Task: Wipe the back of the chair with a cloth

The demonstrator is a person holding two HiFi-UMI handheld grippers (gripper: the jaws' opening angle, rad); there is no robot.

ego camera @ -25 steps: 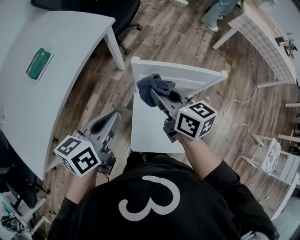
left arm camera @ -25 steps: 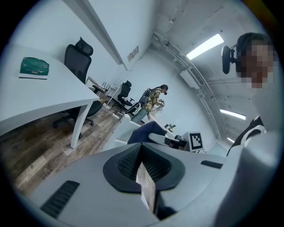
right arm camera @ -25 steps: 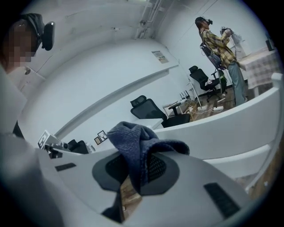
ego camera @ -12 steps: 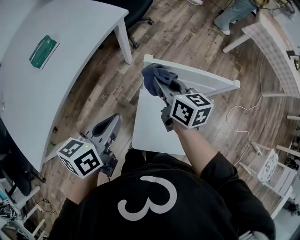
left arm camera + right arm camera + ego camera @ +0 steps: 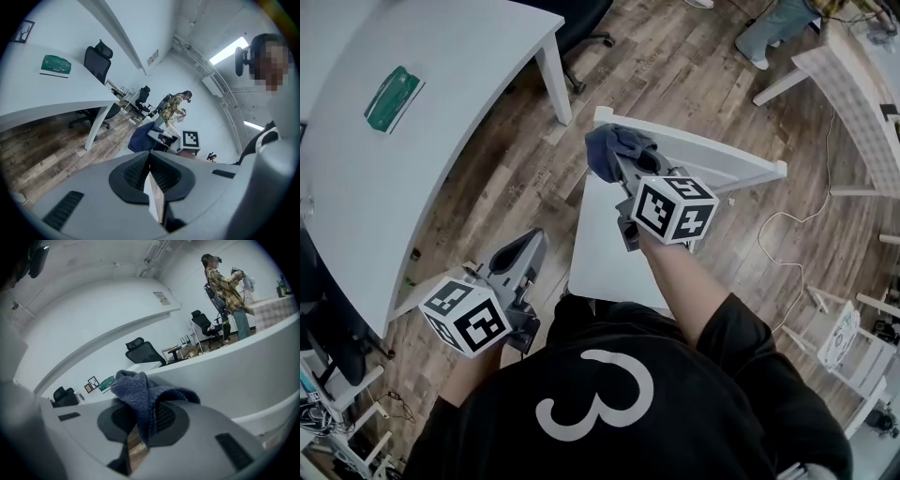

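Cloth (image 5: 614,150) against white chair back (image 5: 731,161) — plank floor (image 5: 506,169) below.

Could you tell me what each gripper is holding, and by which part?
The right gripper pinches the blue cloth by a bunched fold; the left gripper is shut and holds nothing.

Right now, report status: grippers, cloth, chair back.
Right gripper shut on cloth, at chair back top rail, left end. Left gripper shut, empty, low beside seat. Nothing in the way.
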